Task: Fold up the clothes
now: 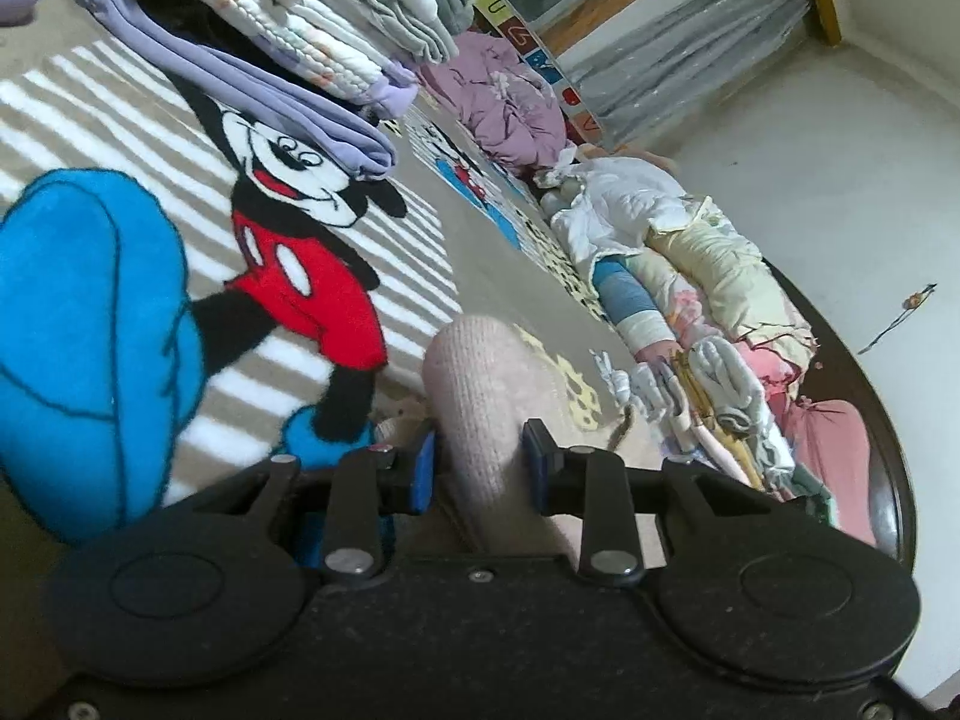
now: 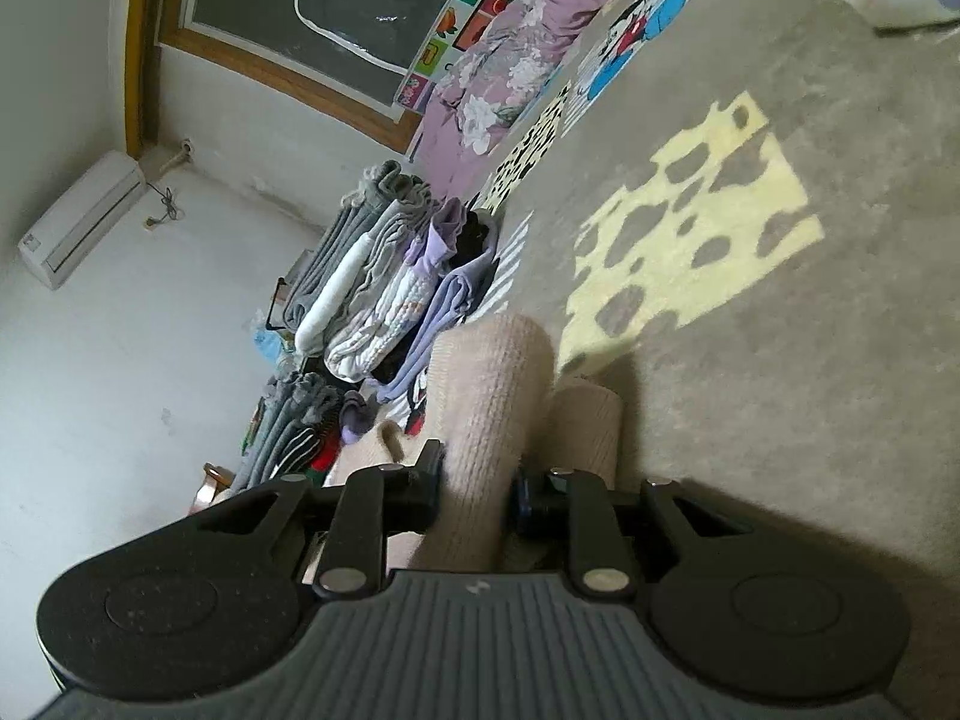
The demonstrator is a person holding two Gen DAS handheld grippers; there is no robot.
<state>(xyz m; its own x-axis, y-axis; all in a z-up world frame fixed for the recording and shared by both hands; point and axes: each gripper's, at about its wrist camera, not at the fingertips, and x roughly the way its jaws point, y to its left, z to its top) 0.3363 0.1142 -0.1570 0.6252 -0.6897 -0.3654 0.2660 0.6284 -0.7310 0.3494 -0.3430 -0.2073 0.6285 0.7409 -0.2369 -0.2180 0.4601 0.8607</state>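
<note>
Near the folded stack (image 1: 288, 18) on the rug (image 1: 492, 252), each tool, left (image 1: 480, 468) and right (image 2: 477, 480), pinches a fold of the beige knit (image 1: 474, 396), jaws narrowed onto it. Gripping both ends likely keeps the fold even as it lies low against the rug.

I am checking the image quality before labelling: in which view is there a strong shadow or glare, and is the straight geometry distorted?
Left wrist view: soft even light, no glare; the bed edge curves from fisheye. Right wrist view: a dark shadow beside the knit garment falls on the carpet; glare on the window plastic; its frame bows.
</note>
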